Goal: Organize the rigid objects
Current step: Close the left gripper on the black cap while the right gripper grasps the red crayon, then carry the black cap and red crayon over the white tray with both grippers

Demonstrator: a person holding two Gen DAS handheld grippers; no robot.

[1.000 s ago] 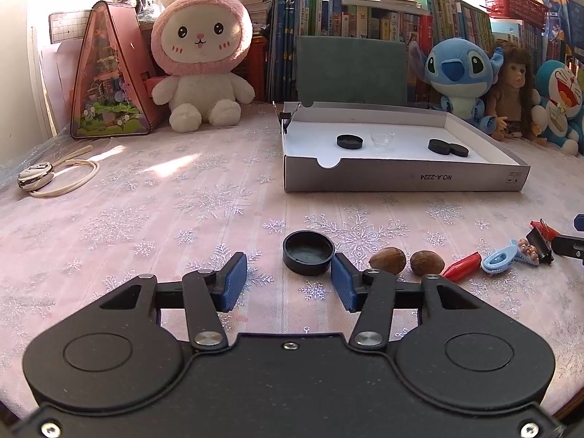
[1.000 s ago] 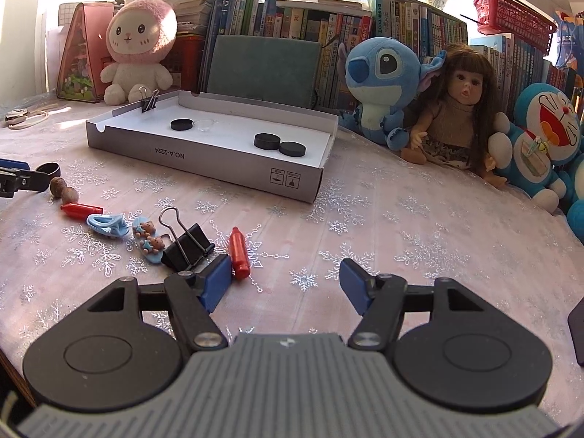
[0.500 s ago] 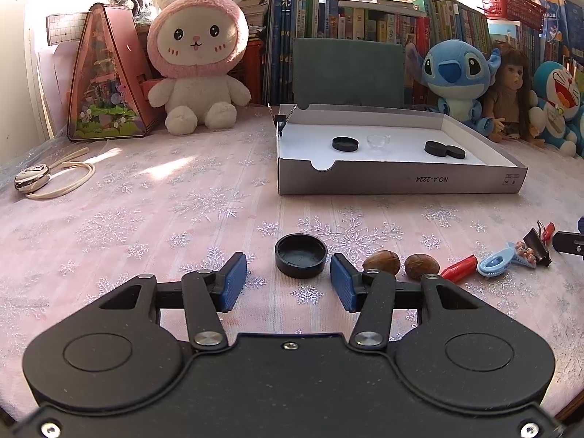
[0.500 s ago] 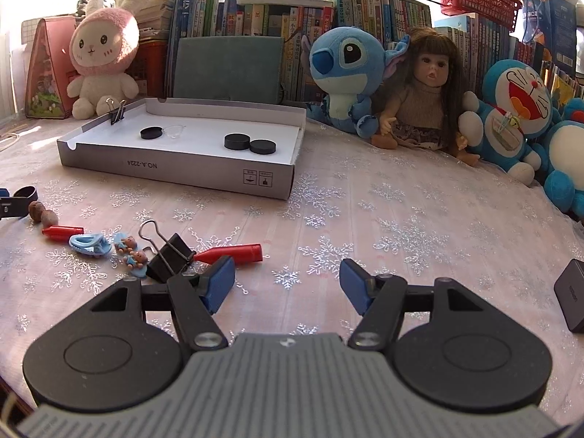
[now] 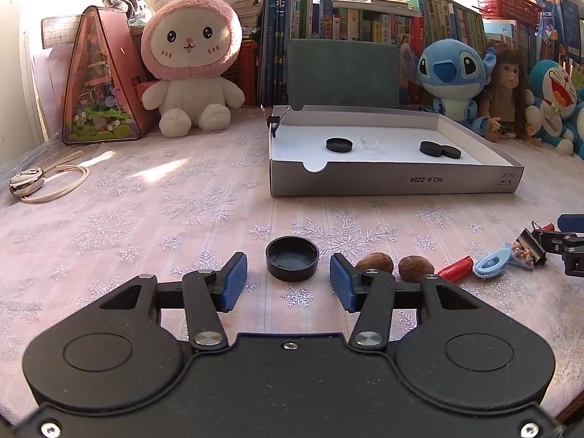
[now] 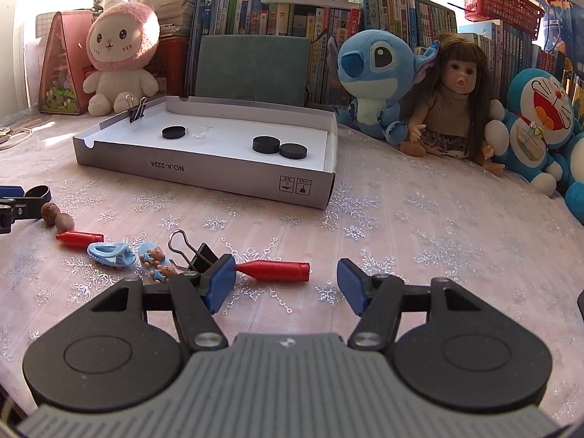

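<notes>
Tongs spread wide, flanking black cap untouched.

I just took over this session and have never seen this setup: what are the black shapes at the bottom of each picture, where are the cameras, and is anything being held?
The black shapes are two hand-held grippers, one in each of a person's hands; no robot arm is involved. Each carries a wide-angle camera looking forward along its two blue-padded fingers, so you get one picture per gripper.

In the left view, the left gripper is open, with a black cap on the tablecloth just ahead of its gap, not gripped. Two nuts lie to its right.

In the right view, the right gripper is open too, with a red cylinder lying in front of its fingers. A binder clip, a blue hair clip and a second red cylinder lie nearby.

Behind is a shallow cardboard box already holding three black discs. Nothing is held.
</notes>
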